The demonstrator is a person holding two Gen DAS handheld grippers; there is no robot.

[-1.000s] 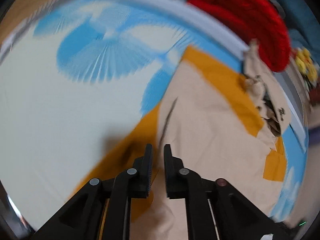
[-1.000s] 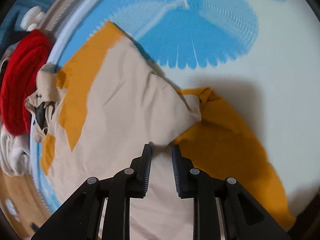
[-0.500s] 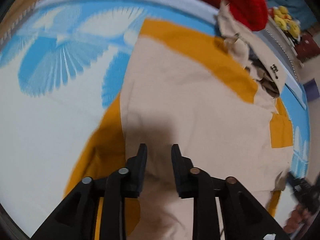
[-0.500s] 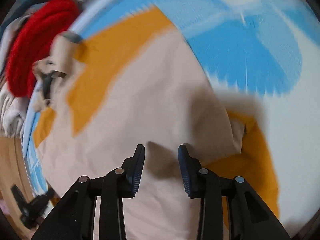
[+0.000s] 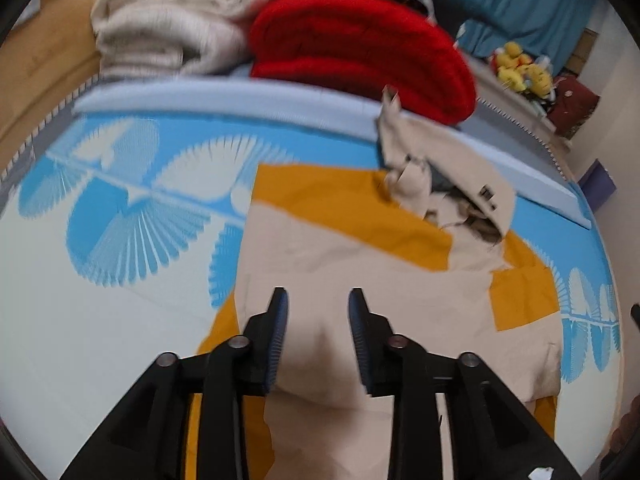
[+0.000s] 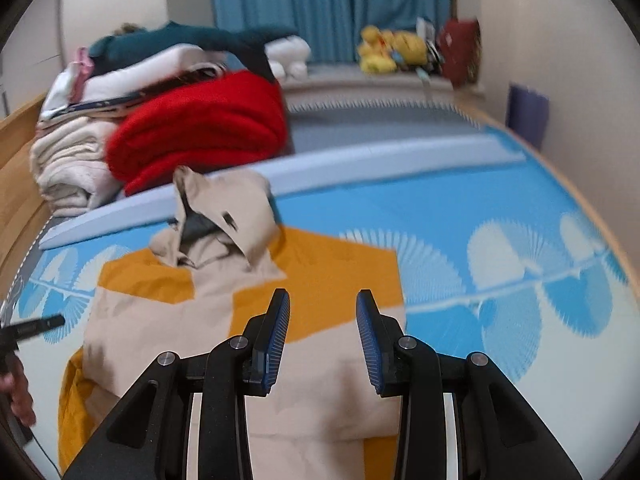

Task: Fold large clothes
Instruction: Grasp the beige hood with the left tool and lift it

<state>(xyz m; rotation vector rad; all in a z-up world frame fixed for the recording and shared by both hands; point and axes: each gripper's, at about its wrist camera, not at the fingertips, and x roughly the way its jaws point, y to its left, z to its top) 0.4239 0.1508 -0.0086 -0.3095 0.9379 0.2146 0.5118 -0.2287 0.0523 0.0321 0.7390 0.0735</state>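
A beige and orange hoodie (image 5: 352, 256) lies flat on the blue and white patterned bed cover, sleeves folded in over the body. Its beige hood (image 5: 452, 176) lies rumpled at the far end. The hoodie also shows in the right wrist view (image 6: 248, 320), with the hood (image 6: 224, 216) at the top. My left gripper (image 5: 318, 312) is open and empty, hovering above the hoodie's near part. My right gripper (image 6: 323, 312) is open and empty above the hoodie's near right side. The left gripper's tip (image 6: 36, 326) shows at the left edge of the right wrist view.
A stack of folded clothes stands beyond the hoodie: a red knit (image 6: 200, 128), cream knits (image 6: 68, 164), and white and teal items (image 6: 172, 46). A pale blue bolster edge (image 6: 360, 160) crosses the bed. Yellow plush toys (image 6: 384, 50), blue curtains and a wooden bed frame (image 6: 16, 152) lie further out.
Both grippers have opened wider and lifted back from the hoodie, tilting up so the clothes stack and room come into view. The sleeves now lie folded over the body.
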